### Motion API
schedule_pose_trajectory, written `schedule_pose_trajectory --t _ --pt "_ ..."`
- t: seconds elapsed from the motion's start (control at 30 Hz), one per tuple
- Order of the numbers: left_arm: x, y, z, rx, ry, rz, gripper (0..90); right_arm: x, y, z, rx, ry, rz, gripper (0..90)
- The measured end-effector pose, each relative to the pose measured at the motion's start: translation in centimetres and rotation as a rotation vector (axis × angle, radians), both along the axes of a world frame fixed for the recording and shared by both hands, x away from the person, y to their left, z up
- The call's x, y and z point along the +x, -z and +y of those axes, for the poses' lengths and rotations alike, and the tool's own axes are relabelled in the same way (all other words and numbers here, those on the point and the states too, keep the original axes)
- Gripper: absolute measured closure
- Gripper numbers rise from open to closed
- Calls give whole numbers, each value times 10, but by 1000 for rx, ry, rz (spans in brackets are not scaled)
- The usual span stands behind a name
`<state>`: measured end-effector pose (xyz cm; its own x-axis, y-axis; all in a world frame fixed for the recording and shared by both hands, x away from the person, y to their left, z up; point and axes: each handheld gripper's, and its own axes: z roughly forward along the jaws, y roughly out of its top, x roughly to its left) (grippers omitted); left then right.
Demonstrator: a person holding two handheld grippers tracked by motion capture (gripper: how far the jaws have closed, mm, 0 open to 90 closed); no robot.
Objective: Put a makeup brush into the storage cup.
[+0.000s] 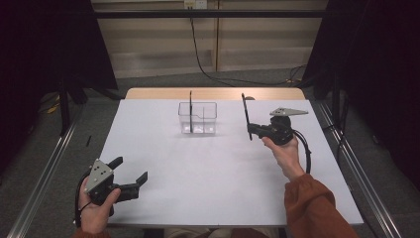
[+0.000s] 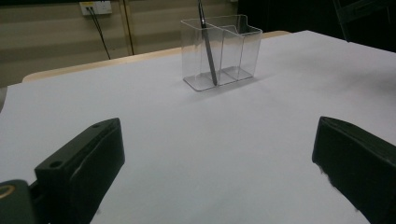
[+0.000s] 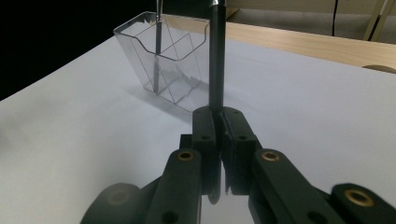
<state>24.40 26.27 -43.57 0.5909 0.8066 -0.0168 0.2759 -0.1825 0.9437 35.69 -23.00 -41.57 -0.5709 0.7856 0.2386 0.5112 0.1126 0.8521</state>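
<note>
The right tool (image 1: 250, 130) clamps a dark pen (image 1: 245, 113) upright, right of the clear holder (image 1: 198, 118) on the tabletop (image 1: 208, 168); another pen (image 1: 190, 110) stands inside; the left tool (image 1: 130, 171) gapes wide, empty.

White table (image 1: 163, 163) sits on grey floor (image 1: 99, 119). Beige panelled wall (image 1: 148, 44) behind, socket (image 1: 194, 4) up top, black cable (image 1: 198, 54) trailing down. Dark curtains (image 1: 39, 49) flank both sides.
</note>
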Motion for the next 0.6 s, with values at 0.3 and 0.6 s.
schedule_pose_trajectory --t 0.3,0.6 --pt "-1 0 0 -2 -2 1 23 -12 -2 6 23 -33 -13 849" --pt "-1 0 0 0 -1 -1 24 -24 -1 12 31 -70 -21 849"
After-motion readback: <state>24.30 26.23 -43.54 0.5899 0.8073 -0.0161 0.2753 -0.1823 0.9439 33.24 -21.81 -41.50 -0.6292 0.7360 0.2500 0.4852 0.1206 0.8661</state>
